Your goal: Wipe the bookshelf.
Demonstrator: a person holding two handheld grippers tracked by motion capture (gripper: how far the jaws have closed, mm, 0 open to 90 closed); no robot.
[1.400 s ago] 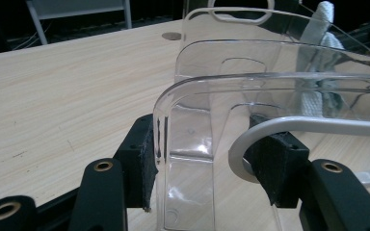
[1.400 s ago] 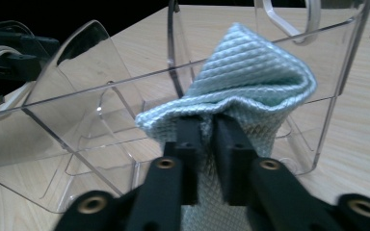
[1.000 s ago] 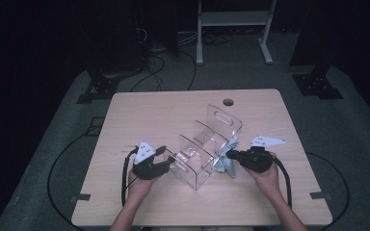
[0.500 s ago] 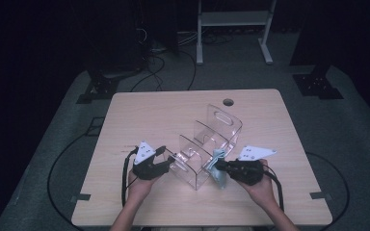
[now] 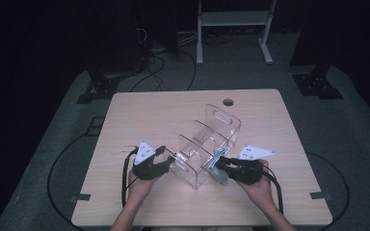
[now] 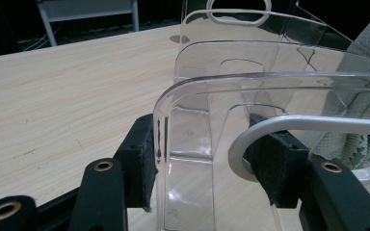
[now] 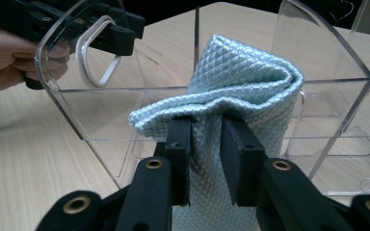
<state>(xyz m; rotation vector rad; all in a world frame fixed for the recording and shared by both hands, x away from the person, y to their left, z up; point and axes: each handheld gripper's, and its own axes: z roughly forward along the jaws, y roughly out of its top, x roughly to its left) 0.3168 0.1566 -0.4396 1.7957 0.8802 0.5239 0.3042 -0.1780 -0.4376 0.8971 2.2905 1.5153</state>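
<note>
A: Desk [image 5: 139, 115] first, then the clear plastic rack [image 5: 207, 149] standing on it. How would it handle?

B: Stiff, light and slick, I judged. The left tongs [image 6: 207, 159] were clamped on its near end wall, steadying it.

A: And the cloth [image 7: 241, 91]?

B: Soft, limp and quilted, it stood folded against the rack's side. The right tongs [image 7: 205, 159] had just been opening, with the fold between them. Best pinched at that thick fold.
</note>
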